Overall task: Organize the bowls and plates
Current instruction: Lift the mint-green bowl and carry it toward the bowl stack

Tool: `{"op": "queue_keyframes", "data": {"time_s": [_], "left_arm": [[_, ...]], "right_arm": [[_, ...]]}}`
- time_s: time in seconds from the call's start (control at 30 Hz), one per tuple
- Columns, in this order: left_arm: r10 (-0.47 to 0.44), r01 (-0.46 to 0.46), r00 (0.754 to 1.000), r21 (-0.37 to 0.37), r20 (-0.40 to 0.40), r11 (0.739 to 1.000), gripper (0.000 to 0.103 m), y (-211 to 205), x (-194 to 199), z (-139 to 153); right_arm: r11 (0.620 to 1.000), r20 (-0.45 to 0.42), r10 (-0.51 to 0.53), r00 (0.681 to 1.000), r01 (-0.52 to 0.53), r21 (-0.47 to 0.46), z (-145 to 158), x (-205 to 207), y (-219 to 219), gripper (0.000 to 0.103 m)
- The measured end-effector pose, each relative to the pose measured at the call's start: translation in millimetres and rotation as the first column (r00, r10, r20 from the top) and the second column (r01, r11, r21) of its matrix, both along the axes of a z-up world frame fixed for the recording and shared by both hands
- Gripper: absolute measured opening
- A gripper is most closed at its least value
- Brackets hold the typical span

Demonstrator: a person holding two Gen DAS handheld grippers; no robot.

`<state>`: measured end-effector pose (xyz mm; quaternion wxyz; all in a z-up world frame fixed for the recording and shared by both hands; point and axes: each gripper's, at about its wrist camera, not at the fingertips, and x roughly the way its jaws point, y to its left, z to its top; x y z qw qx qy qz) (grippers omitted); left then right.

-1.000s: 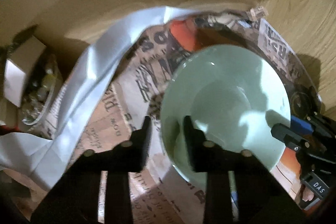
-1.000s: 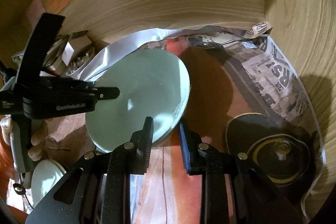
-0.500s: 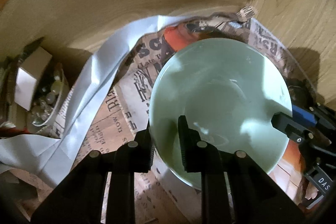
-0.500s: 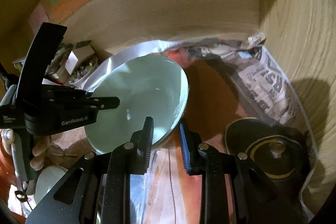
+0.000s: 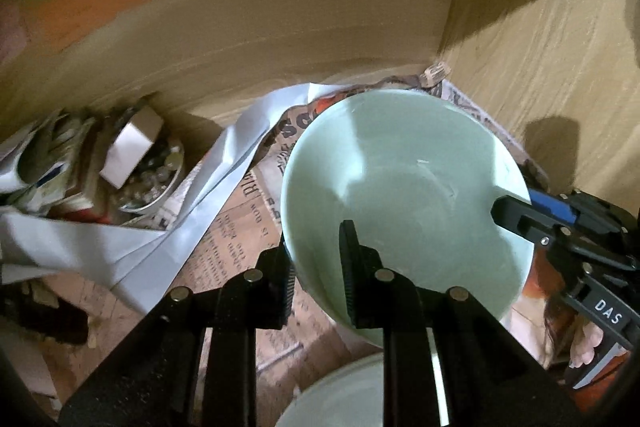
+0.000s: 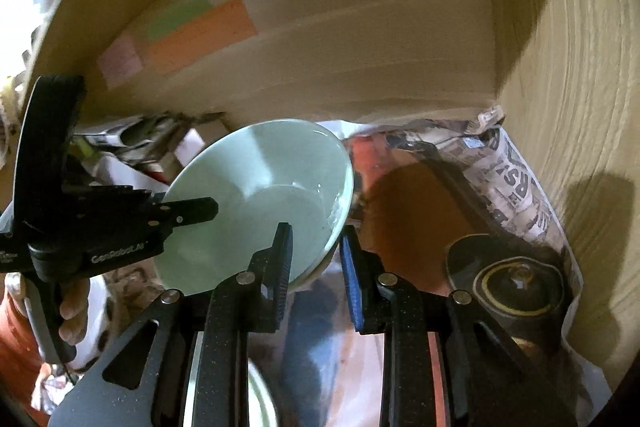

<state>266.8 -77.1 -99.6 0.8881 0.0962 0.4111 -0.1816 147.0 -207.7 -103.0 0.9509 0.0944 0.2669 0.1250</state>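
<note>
The bowl (image 5: 404, 183) pinched between my two grippers is a plain pale mint green, glossy, with no pattern. My left gripper (image 5: 318, 267) is matte black all over. My right gripper (image 6: 316, 259) is black too, with one bright blue pad. Under the bowl lies newspaper (image 5: 240, 235) printed in black on tan, with orange-red patches. The cupboard wall (image 6: 360, 39) is light wood grain, carrying green, orange and pink paper notes (image 6: 184, 35). A black lid (image 6: 516, 283) has a yellow ring.
</note>
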Motion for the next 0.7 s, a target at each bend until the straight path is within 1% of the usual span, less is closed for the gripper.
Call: {"op": "queue_keyframes", "data": {"time_s": [0.13,0.33,0.7], "left_arm": [[0.014,-0.013,0.999,-0.019,0.042,1.000,0.020,18.7,-21.9,9.7],[0.040,-0.036,0.997,-0.055,0.068,0.998,0.020,45.0,-55.1,16.6],[0.128,-0.117,0.986,-0.109,0.104,0.987,0.020,99.3,-103.8,21.3]], "right_arm": [[1.000,0.025,0.020,0.999,-0.020,-0.005,5.6,-14.3,12.9,0.022],[0.998,0.053,0.057,0.997,-0.056,-0.008,9.7,-32.7,30.0,0.022],[0.989,0.076,0.150,0.986,-0.149,-0.013,5.2,-56.1,71.4,0.022]]}}
